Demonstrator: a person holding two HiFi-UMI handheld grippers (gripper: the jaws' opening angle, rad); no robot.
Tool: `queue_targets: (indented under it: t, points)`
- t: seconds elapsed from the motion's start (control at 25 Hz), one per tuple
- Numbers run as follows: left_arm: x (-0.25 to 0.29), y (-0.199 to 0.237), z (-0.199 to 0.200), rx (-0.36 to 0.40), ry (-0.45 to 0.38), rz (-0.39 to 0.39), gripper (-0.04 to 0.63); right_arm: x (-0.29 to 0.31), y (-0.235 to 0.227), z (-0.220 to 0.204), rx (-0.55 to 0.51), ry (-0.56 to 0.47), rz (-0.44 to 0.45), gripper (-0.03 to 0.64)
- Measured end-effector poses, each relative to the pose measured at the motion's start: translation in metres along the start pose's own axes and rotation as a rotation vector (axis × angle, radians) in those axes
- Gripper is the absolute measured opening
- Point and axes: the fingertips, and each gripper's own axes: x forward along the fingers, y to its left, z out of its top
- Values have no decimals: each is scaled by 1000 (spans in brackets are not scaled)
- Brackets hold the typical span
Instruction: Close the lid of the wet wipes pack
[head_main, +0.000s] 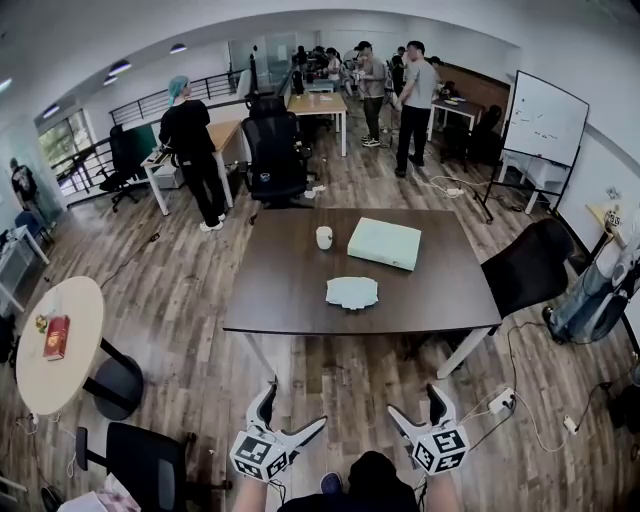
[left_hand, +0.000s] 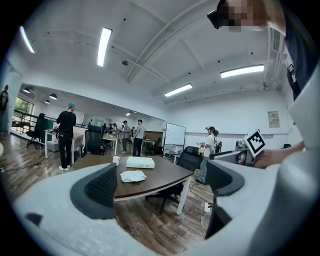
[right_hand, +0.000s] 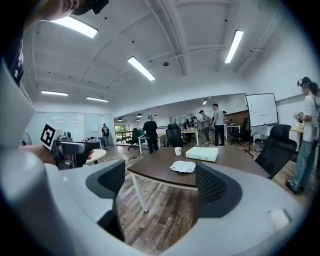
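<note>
The wet wipes pack (head_main: 352, 292) is a pale, crumpled-looking flat pack lying near the front middle of the dark brown table (head_main: 280, 310). It also shows in the left gripper view (left_hand: 133, 175) and the right gripper view (right_hand: 183, 166). Whether its lid is up I cannot tell from this distance. Both grippers are held low, well short of the table, above the wooden floor. My left gripper (head_main: 295, 406) (left_hand: 162, 185) stands open with nothing between its jaws. My right gripper (head_main: 415, 400) (right_hand: 160, 182) is open too, and empty.
A light green flat box (head_main: 385, 243) and a white cup (head_main: 324, 237) sit behind the pack. A black chair (head_main: 528, 265) stands at the table's right. A round table (head_main: 55, 345) is at left, and a power strip (head_main: 500, 400) with cables lies on the floor. Several people stand beyond.
</note>
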Motion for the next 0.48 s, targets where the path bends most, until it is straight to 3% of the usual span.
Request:
queue_targets:
  t: [0.48]
  points:
    - [22,16,-4,13,6,-4,546,26,-10,1,-8,-2,23,452]
